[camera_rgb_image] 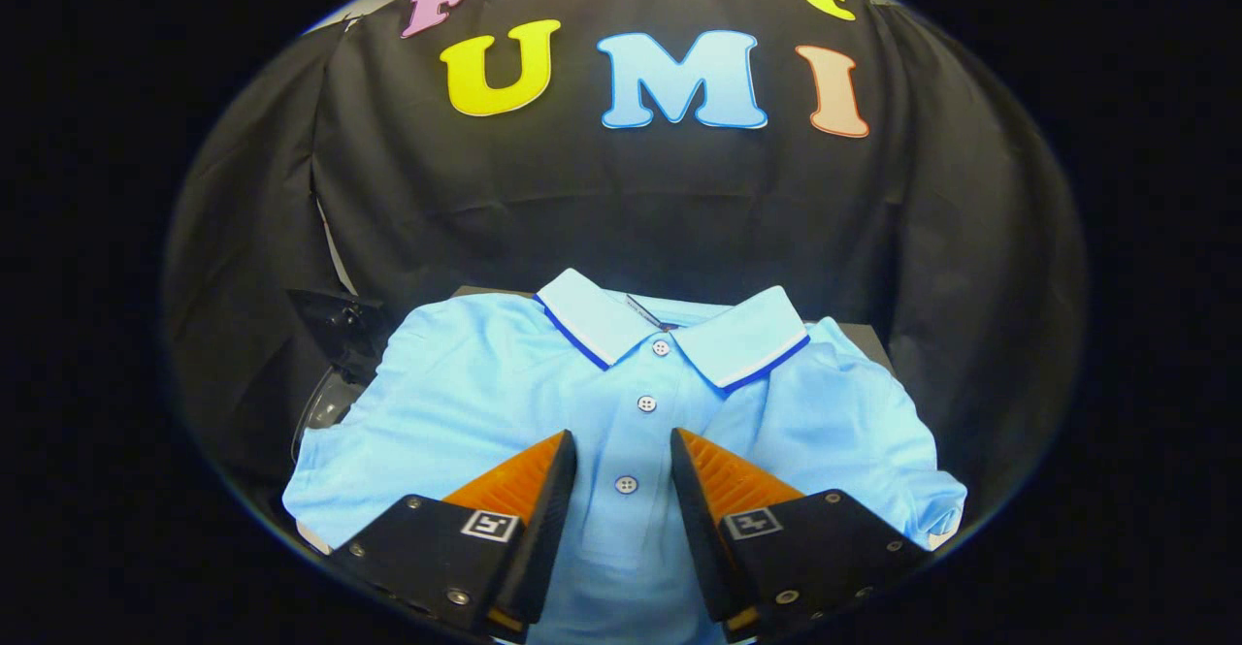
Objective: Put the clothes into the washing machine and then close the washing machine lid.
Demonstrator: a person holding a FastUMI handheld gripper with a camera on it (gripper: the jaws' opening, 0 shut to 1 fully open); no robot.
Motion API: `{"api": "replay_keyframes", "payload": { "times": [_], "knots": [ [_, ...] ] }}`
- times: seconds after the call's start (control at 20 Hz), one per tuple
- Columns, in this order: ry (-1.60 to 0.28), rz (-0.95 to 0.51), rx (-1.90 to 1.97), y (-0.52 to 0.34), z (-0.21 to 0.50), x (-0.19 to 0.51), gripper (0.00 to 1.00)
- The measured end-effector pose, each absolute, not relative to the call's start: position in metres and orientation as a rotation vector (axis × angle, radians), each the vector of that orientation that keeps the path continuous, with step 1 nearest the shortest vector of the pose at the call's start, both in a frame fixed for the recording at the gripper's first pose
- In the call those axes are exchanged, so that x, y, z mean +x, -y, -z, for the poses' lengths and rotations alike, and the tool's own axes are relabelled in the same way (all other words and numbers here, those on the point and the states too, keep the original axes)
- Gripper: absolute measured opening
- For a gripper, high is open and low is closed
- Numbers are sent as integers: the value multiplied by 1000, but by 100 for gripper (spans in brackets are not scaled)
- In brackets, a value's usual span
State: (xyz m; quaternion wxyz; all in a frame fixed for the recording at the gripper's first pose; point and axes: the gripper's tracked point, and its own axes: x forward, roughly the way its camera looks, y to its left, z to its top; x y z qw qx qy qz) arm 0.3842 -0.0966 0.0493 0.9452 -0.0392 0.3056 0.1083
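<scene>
A folded light-blue polo shirt (pixel 485 403) lies flat on a dark surface (pixel 868 339) in front of the booth's black cloth wall, collar (pixel 670 330) away from the camera and the buttoned placket (pixel 636 441) running straight toward it. The claw (pixel 624 456) hovers over the lower part of the shirt with its fingers (pixel 524 480) apart, one on each side of the placket, the lowest visible button between them; whether the tips touch the cloth cannot be told, and nothing is clamped. The shirt looks like a light, soft knit that will sag, unfold and trail once it is lifted, so a pinch on a single layer would probably drag the rest behind. A better hold, in my judgement, is to press down and gather a thick bunch through several layers near the middle of the fold, around the placket where the doubled fabric and buttons give some body; the collar is stiffer but would leave the whole length hanging. The cloth is not fragile and unlikely to slip from ridged pads. To the left of the shirt, beside its sleeve, sits a dark object with a pale curved rim (pixel 325 398); it may be part of the washing machine, but too little shows to say so, or to tell what is inside or whether a lid is open.
</scene>
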Motion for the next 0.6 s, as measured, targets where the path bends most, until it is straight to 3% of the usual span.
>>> {"api": "replay_keyframes", "payload": {
  "times": [0.25, 0.4, 0.6],
  "knots": [
    [-596, -274, -40, 91, -51, 381, 10],
    [-590, -277, -40, 89, -51, 380, 0],
    [-569, -293, -61, 88, -54, 379, 0]
  ]
}}
